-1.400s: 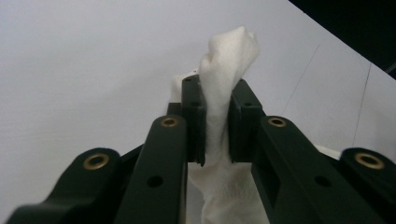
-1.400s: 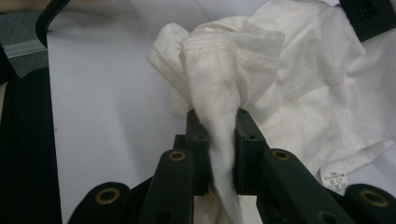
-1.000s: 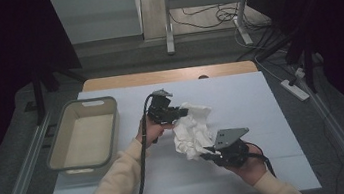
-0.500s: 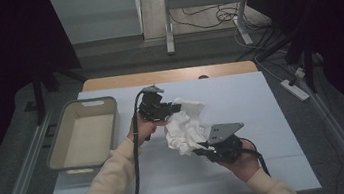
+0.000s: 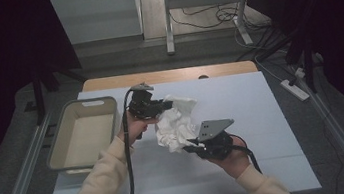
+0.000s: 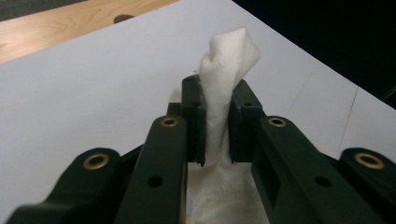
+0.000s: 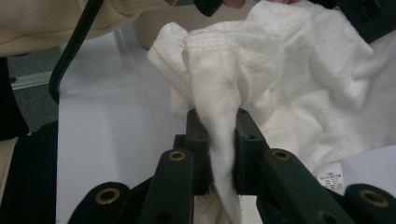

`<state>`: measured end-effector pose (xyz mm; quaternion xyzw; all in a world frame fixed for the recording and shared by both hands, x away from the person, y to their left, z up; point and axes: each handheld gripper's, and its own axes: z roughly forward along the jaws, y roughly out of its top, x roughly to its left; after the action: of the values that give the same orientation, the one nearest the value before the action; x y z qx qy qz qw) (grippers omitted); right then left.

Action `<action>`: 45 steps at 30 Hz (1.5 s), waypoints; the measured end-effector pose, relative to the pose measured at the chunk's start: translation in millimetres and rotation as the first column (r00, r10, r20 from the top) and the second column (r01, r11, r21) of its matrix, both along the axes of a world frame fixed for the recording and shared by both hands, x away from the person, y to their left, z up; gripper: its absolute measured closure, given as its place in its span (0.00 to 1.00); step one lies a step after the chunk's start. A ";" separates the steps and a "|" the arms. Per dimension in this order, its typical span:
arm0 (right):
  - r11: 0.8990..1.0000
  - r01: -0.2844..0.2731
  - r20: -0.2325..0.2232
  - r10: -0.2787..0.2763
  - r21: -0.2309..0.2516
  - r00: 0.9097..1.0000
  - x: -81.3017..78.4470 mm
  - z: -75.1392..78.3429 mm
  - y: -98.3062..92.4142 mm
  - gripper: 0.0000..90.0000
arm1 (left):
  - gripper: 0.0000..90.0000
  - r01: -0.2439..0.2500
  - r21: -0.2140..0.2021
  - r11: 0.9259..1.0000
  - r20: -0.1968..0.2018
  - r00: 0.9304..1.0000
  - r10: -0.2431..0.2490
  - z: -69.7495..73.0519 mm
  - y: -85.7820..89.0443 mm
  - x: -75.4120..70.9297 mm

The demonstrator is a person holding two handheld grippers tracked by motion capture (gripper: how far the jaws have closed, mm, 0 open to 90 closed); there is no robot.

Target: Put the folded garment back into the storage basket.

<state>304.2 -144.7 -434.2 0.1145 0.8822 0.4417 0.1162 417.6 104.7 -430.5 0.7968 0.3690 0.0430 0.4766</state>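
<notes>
A crumpled white cloth [image 5: 176,122] hangs above the white table sheet [image 5: 241,103] between my two grippers. My left gripper [image 5: 161,107] is shut on its upper left part; in the left gripper view a fold of the cloth [image 6: 224,65] sticks up between the black jaws of that gripper [image 6: 216,122]. My right gripper [image 5: 189,143] is shut on the lower right edge. In the right gripper view its jaws [image 7: 219,144] pinch a hemmed fold of the cloth [image 7: 289,79], and a small label [image 7: 330,178] shows at the lower right.
A beige plastic basin [image 5: 83,134] stands at the left side of the table. A strip of bare wood [image 5: 172,75] runs along the far edge. Metal rails border the table on both sides; table legs and cables lie on the floor beyond.
Both hands have lifted a little and shifted left and away with the cloth, which now hangs more gathered between them. Both grips are unchanged.
</notes>
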 end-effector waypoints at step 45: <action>0.996 -0.085 0.029 0.083 0.037 0.996 15.8 21.2 81.8 0.88 | 0.87 -0.117 -0.032 0.993 0.052 0.992 0.119 25.0 90.0 -22.3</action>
<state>320.0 -62.9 -413.1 0.0733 0.8760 0.4643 0.1076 395.2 194.7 -405.5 0.7651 0.4031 0.0871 0.4945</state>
